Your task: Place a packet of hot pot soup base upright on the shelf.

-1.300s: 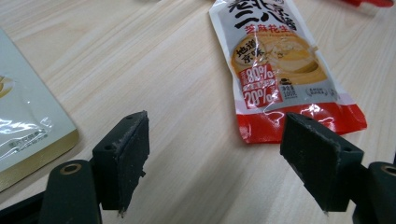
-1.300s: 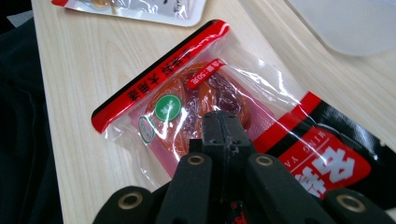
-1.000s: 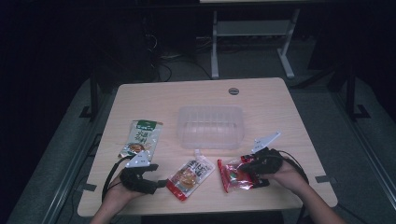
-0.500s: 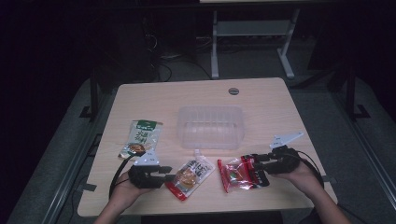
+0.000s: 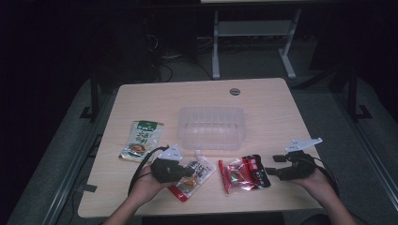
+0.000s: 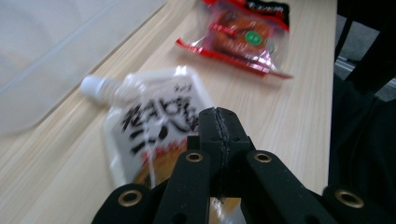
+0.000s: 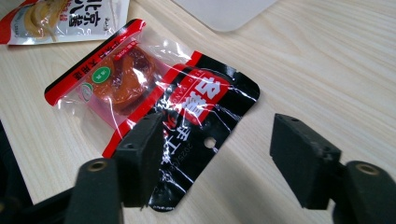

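Note:
A white and orange spout pouch (image 5: 201, 167) (image 6: 154, 116) lies near the table's front edge. My left gripper (image 5: 190, 172) (image 6: 217, 126) rests over its lower half, jaws shut together, with nothing visibly pinched between them. To its right lies a red and black snack packet (image 5: 241, 174) (image 7: 140, 74). My right gripper (image 5: 270, 174) (image 7: 217, 135) is open at the packet's black end; one jaw hangs over the packet and the other over bare wood. The packet is not held.
An empty clear plastic container (image 5: 211, 126) (image 6: 46, 46) sits at the centre of the wooden table (image 5: 263, 108). A green pouch (image 5: 141, 139) lies at the left. The spout pouch (image 7: 60, 14) shows at the top left of the right gripper view.
My left gripper slid right, onto the spout pouch. My right gripper drew back a little to the right, off the red packet.

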